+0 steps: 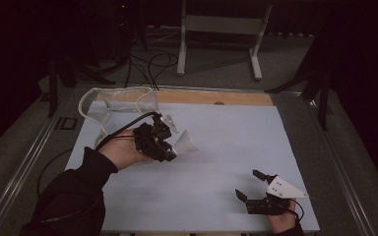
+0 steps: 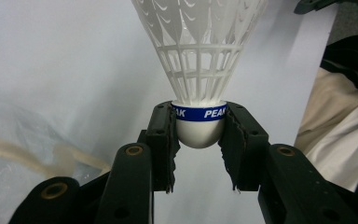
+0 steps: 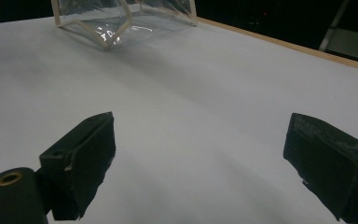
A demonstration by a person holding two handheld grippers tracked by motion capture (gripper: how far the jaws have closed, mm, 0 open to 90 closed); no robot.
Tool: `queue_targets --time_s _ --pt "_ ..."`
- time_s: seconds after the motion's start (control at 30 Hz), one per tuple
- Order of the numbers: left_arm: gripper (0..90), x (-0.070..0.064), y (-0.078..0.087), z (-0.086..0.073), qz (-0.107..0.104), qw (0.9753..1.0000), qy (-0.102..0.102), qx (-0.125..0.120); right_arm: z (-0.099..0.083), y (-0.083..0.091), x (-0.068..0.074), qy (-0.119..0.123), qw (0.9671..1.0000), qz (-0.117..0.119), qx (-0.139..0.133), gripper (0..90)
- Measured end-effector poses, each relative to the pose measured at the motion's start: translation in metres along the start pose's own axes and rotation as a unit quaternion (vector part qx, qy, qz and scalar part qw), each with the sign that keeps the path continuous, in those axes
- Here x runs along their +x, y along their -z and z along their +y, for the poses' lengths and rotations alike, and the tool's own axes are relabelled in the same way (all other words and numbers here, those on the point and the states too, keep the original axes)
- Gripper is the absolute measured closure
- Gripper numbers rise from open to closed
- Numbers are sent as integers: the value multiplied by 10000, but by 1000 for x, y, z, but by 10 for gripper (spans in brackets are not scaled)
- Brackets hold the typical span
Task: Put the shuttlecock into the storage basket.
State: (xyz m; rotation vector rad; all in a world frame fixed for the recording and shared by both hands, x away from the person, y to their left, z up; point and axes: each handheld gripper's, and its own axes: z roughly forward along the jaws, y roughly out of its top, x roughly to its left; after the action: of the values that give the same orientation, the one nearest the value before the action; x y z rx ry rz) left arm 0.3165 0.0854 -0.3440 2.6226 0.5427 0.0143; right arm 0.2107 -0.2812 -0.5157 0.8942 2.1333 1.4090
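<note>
Meanwhile, the left tongs (image 2: 199, 133) are pinching a white shuttlecock (image 2: 199, 70) by its rounded cork, the jaws clenched on either side of the blue band that is reading "PEAK"; the shuttlecock is hanging in the air above the pale bench (image 1: 216, 147), left of its middle, its skirt pointing away from the hand; the right tongs (image 1: 256, 184) are resting released, jaws standing wide apart with nothing between them, near the bench's front right corner.

The grip is looking like the weak point; the pads are bearing on a smooth, domed cork rather than a flat face, so any loosening or a sharp turn of the wrist is likely to be sending the shuttlecock squirting out or pivoting in the jaws; a fall onto the bench would probably be setting so light a thing rolling in an arc. The open plastic skirt is also at risk; pressing it against the bench or against the clear plastic bag (image 1: 123, 101) lying at the far left corner, with its cream cord handles, could be bending the lattice.

As for the shuttlecock itself, it is showing a white moulded skirt of thin ribs and small slots flaring out from the cork; the cork is glossy white, the band dark blue with white lettering.
</note>
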Motion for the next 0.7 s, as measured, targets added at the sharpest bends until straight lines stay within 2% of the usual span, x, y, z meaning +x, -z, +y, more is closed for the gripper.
queue_targets --time_s 0.2,0.43,0.7 --pt "665 6 11 -7 46 9998 148 -81 0 0 0 22 10000 7 1 90" --pt "665 15 26 -18 251 9990 336 -143 0 0 0 19 10000 15 1 90" --pt "665 26 42 -30 389 9975 540 -218 0 -1 0 19 10000 17 9 90"
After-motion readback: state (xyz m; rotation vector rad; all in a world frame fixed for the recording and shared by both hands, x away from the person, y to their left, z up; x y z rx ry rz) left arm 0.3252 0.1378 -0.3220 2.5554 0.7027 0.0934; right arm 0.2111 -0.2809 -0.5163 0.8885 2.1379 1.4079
